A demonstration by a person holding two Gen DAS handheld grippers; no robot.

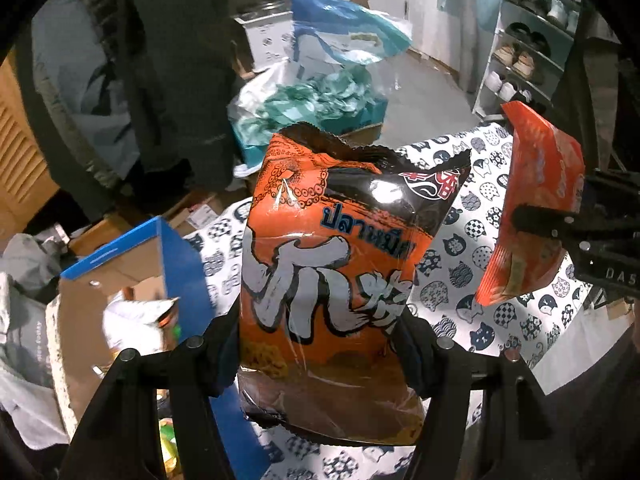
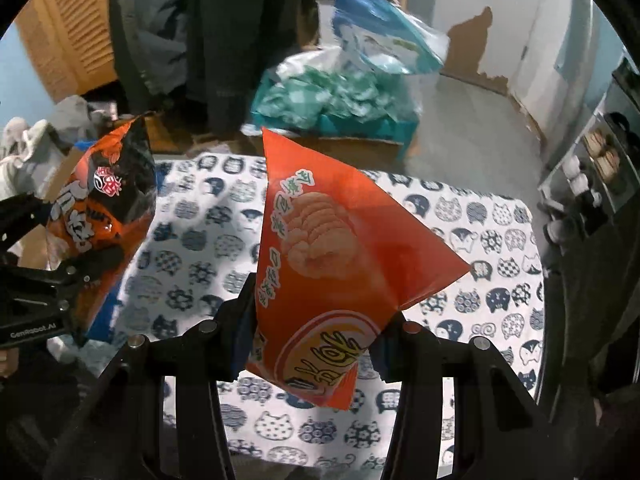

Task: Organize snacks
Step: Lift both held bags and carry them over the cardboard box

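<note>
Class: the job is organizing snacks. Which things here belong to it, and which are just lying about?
Job: orange-and-black snack bag in left gripper; red snack bag in right gripper; blue cardboard box.
Lying about: shoe rack, teal bags, hanging clothes.

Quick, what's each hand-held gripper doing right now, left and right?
Left hand-held gripper: closed on the orange and black snack bag.
Right hand-held gripper: closed on the red-orange snack packet.

Both grippers are pointed steeply downward. The left gripper (image 1: 322, 344) is clamped on an orange-and-black snack bag (image 1: 336, 264); the right gripper (image 2: 312, 344) is clamped on a red snack packet (image 2: 336, 264). Both are held side by side.
</note>
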